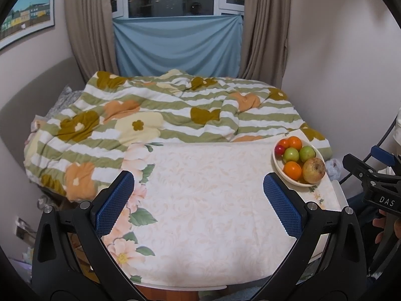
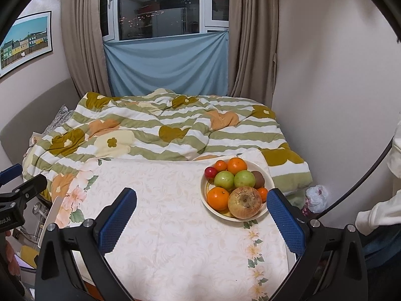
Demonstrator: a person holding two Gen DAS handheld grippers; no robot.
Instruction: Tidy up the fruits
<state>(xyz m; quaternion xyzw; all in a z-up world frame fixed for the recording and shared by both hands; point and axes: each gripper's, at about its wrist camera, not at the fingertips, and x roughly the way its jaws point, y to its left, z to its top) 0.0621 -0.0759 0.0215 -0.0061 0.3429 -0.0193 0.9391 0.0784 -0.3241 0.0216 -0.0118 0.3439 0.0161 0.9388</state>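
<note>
Both spread wide and empty: left gripper point(image 1: 199, 184) and right gripper point(image 2: 201, 202), above the floral tablecloth point(image 2: 175, 225). Far right on it, a bowl point(image 2: 272, 180) heaped with fruit point(image 2: 244, 202).

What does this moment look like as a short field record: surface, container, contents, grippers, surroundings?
surface: table under a pale floral cloth
container: cream bowl near the table's far right corner
contents: large brownish apple, two green apples, oranges, one red fruit, one kiwi
left gripper: open, holding nothing, over the cloth
right gripper: open, holding nothing, just short of the bowl
surroundings: bed with striped flowered blanket, curtained window behind
</note>
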